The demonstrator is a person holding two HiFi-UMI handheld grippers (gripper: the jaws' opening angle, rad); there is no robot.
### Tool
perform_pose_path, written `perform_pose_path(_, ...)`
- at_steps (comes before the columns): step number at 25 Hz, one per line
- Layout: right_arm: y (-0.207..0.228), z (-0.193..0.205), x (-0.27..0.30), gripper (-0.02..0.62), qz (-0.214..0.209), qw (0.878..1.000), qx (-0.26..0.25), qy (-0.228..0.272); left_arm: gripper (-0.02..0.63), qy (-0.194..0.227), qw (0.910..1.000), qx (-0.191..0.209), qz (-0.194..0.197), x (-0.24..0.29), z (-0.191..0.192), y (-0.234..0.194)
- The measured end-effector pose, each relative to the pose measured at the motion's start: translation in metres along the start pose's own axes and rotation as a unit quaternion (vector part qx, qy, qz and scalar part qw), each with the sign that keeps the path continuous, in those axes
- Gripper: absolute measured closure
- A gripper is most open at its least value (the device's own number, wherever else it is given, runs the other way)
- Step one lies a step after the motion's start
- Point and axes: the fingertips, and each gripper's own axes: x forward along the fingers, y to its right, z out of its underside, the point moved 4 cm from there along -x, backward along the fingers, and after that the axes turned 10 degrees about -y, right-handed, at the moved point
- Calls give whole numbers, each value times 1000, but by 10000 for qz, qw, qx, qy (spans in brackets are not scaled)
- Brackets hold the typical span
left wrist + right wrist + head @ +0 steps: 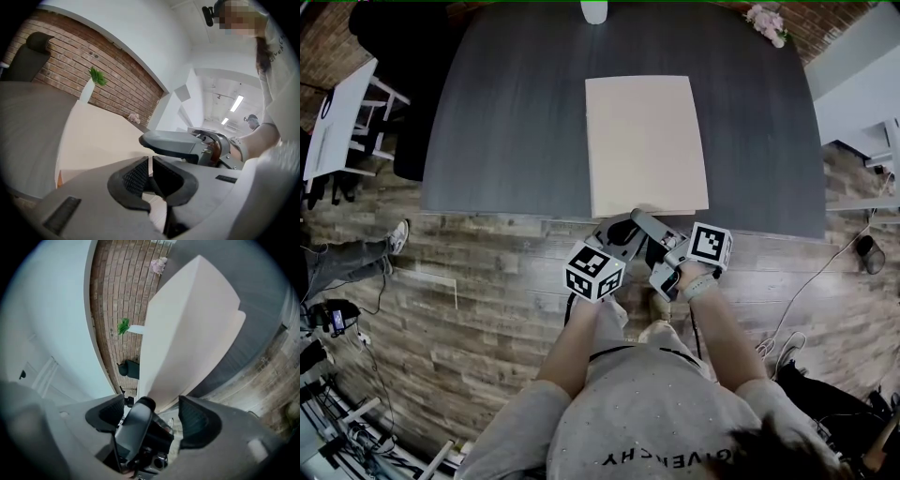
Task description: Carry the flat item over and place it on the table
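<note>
A pale beige flat board (645, 141) lies on the dark grey table (506, 122), its near edge at the table's front edge. Both grippers hover just off that near edge. My left gripper (619, 239) has its jaws together with only a thin slit between the pads, and nothing is held. In the left gripper view (150, 176) the board (98, 140) spreads out beyond the jaws. My right gripper (656, 251) is wide open. In its own view (152, 411) the board's (187, 324) near end reaches down toward the jaws, untouched by the pads, and the left gripper's finger crosses between them.
A white vase with a green sprig (594, 11) stands at the table's far edge, and pink flowers (767, 21) are at the far right corner. A dark chair (28, 56) sits at the table's left. A white chair (337, 117), someone's shoe (397, 236) and cables lie on the wood floor.
</note>
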Motion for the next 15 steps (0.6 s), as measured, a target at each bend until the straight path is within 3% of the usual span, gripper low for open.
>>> perform_pose_path(9, -2, 1, -26, 264, 475, 9978, -427, 151, 581, 108, 9998, -47, -162, -10, 0, 0)
perform_pose_path(15, -17, -4, -43, 453, 398, 9899, -1342, 219, 581, 228, 9990, -60, -392, -23, -1, -2)
